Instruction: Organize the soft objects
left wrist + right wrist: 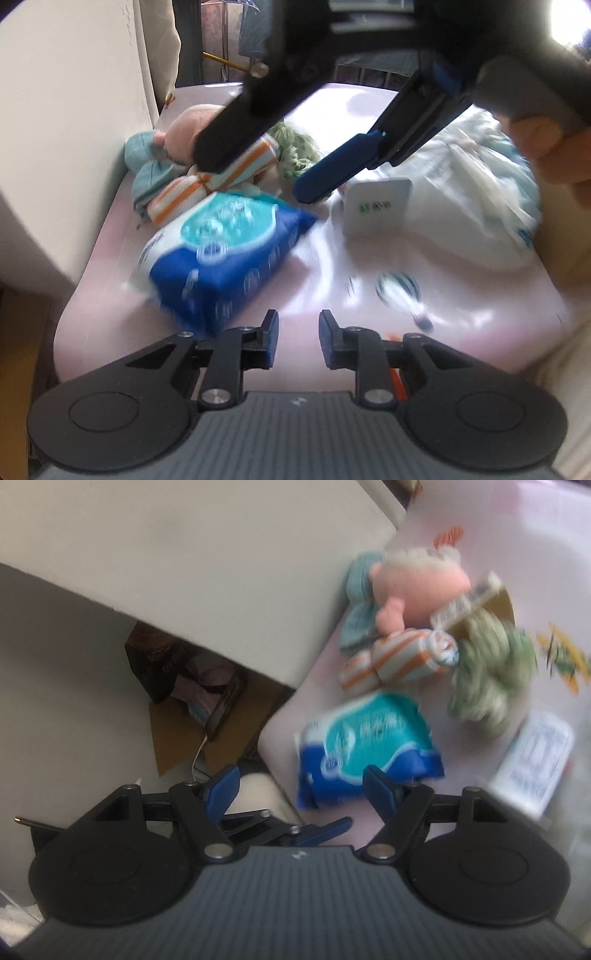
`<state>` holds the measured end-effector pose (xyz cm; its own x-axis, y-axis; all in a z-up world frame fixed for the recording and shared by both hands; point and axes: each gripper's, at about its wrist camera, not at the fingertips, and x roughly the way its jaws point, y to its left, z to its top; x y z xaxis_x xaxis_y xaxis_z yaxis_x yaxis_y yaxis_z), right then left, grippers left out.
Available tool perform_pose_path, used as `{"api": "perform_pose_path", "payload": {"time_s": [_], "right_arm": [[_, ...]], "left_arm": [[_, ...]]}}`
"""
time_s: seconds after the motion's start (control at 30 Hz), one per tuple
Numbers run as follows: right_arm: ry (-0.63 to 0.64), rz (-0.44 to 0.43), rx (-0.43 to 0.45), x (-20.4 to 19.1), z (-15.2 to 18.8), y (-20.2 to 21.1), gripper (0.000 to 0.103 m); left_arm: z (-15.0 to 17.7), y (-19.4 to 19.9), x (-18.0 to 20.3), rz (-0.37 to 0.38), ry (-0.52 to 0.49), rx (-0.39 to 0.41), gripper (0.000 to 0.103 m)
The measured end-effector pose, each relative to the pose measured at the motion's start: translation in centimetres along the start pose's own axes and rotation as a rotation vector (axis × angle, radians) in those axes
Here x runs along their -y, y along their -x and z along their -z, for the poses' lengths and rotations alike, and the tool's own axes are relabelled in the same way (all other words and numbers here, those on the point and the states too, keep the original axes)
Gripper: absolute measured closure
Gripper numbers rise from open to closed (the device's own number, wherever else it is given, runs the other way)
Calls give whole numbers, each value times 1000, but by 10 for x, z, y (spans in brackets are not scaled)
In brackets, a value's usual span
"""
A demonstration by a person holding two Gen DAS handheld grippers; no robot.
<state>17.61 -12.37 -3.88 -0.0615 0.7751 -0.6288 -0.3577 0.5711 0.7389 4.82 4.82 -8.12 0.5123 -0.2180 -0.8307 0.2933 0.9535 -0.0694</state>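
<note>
The left gripper [298,334] hangs over the near edge of the pale pink tabletop [332,288], its blue-tipped fingers a narrow gap apart with nothing between them. No grip there. The right gripper [301,781] has its jaws spread wide and empty too; in the left wrist view it reaches in from the upper right, above the heap.

The soft things sit clustered at the far left, against the white panel [74,147]: a pink plush toy [417,587], a rolled orange-and-white striped cloth [399,661], a folded teal knitted cloth [142,151] and a green knitted bundle [491,675]. Just nearer lies the blue-and-teal soft tissue pack [221,251] (blurred, lettering unreadable). A small white box [376,205] stands right of it, beside a crumpled white-and-blue plastic bag [480,206].
</note>
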Motion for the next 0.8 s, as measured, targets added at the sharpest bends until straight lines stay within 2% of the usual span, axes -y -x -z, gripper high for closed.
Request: {"api": "perform_pose_path", "payload": {"time_s": [0.1, 0.23, 0.33, 0.4, 0.5, 0.6, 0.67, 0.8], "right_arm": [[-56, -12, 55, 4, 18, 11, 29], [-196, -3, 196, 18, 48, 28, 29], [-321, -34, 277, 32, 75, 26, 29], [-408, -54, 309, 44, 85, 18, 29], [-520, -94, 353, 60, 98, 2, 32], [-576, -121, 384, 67, 104, -13, 40], [-596, -134, 398, 69, 104, -22, 42], [-646, -154, 414, 73, 100, -38, 45]], "left_arm": [[14, 19, -2, 19, 1, 12, 77], [24, 42, -8, 14, -10, 55, 68], [22, 51, -17, -42, -43, 102, 55], [17, 51, -26, -94, -50, 123, 53], [8, 47, -51, -152, 8, 118, 53], [-4, 41, -79, -179, 100, 127, 55], [-13, 35, -96, -148, 173, 139, 55], [-30, 17, -121, -25, 271, 119, 54]]}}
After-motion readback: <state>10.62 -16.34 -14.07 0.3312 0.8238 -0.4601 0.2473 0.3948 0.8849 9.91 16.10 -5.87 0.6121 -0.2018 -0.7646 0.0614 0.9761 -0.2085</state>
